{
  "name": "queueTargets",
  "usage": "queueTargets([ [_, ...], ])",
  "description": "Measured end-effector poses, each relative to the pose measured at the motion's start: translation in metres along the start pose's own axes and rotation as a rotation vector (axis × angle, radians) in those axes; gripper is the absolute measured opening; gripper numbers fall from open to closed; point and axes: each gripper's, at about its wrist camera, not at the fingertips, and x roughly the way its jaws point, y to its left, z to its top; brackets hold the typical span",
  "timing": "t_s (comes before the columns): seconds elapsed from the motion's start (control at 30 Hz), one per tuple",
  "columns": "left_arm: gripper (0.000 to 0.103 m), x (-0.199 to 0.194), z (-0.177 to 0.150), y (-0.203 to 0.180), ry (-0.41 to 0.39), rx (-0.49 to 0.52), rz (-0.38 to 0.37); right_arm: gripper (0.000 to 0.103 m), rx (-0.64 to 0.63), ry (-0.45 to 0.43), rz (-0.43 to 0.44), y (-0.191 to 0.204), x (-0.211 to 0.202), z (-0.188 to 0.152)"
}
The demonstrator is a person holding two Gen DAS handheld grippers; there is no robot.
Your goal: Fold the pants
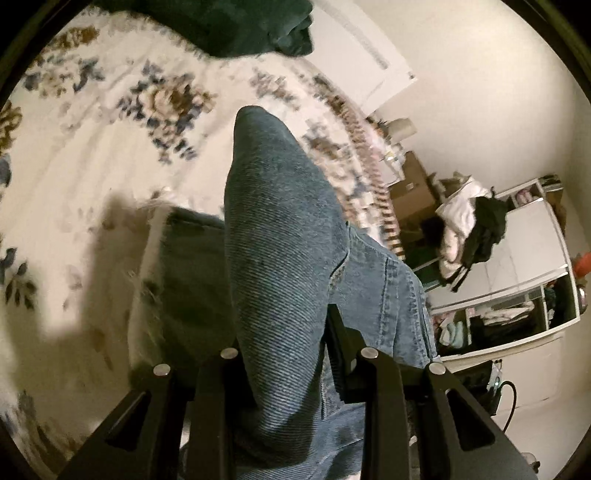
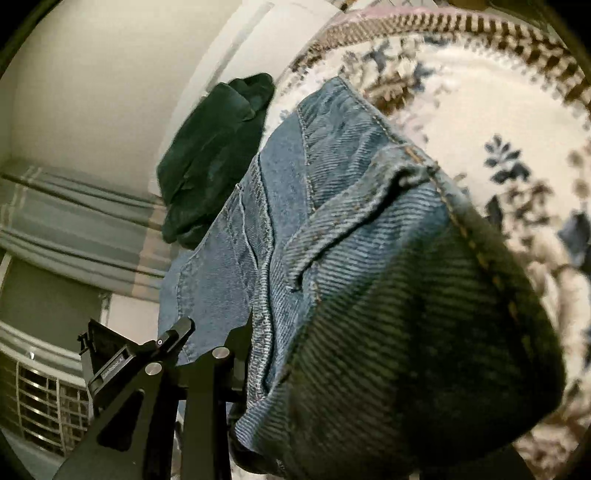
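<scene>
Blue denim jeans [image 1: 280,251] fill the middle of the left wrist view, bunched up between the black fingers of my left gripper [image 1: 291,350], which is shut on the fabric and holds it above the floral bedspread [image 1: 92,147]. A frayed leg hem [image 1: 147,266] hangs to the left. In the right wrist view my right gripper [image 2: 255,354] is shut on a fold of the jeans [image 2: 369,258] near a stitched seam and pocket; the denim hides its right finger. The cloth drapes over the bedspread [image 2: 498,110].
A dark green garment [image 1: 240,26] lies on the far side of the bed, also showing in the right wrist view [image 2: 214,155]. A white shelf unit [image 1: 517,277] with piled clothes [image 1: 469,229] stands beside the bed. A striped curtain [image 2: 74,229] and a white grille [image 2: 40,406] show on the left.
</scene>
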Motion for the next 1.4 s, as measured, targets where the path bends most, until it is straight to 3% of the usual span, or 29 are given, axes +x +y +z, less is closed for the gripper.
queueTargets([
  [0.2, 0.025, 0.03, -0.008, 0.057, 0.052, -0.06, 0.014, 0.037, 0.023, 0.099, -0.048, -0.037, 0.061, 0.0],
  [0.33, 0.025, 0.025, -0.015, 0.07, 0.04, -0.085, -0.013, 0.04, 0.006, 0.122, -0.057, -0.048, 0.051, -0.001],
  [0.43, 0.026, 0.023, -0.015, 0.07, 0.041, -0.079, -0.014, 0.045, -0.04, 0.11, -0.119, -0.052, 0.037, -0.006],
  [0.67, 0.031, 0.023, -0.018, 0.071, 0.044, -0.1, -0.003, 0.046, -0.009, 0.102, -0.174, -0.069, 0.027, -0.009],
  [0.77, 0.041, 0.018, -0.016, 0.056, 0.047, -0.058, 0.112, 0.062, -0.029, 0.128, -0.231, -0.065, 0.024, -0.01],
  [0.8, 0.043, 0.014, -0.017, 0.045, 0.049, -0.031, 0.182, 0.067, -0.05, 0.138, -0.263, -0.06, 0.022, -0.01],
  [0.9, 0.053, 0.004, -0.026, 0.014, 0.037, 0.066, 0.379, 0.1, -0.153, 0.139, -0.403, -0.038, 0.013, -0.012],
  [0.97, 0.072, -0.004, -0.035, -0.006, 0.019, 0.126, 0.455, 0.101, -0.2, 0.125, -0.462, -0.025, 0.006, -0.013],
  [1.03, 0.077, -0.013, -0.045, -0.024, -0.002, 0.177, 0.506, 0.101, -0.284, 0.095, -0.546, -0.005, -0.002, -0.017],
  [1.17, 0.078, -0.025, -0.066, -0.056, -0.022, 0.259, 0.613, 0.103, -0.412, 0.035, -0.666, 0.031, -0.018, -0.025],
  [1.4, 0.078, -0.054, -0.094, -0.1, -0.062, 0.303, 0.643, 0.103, -0.52, -0.039, -0.726, 0.085, -0.067, -0.038],
])
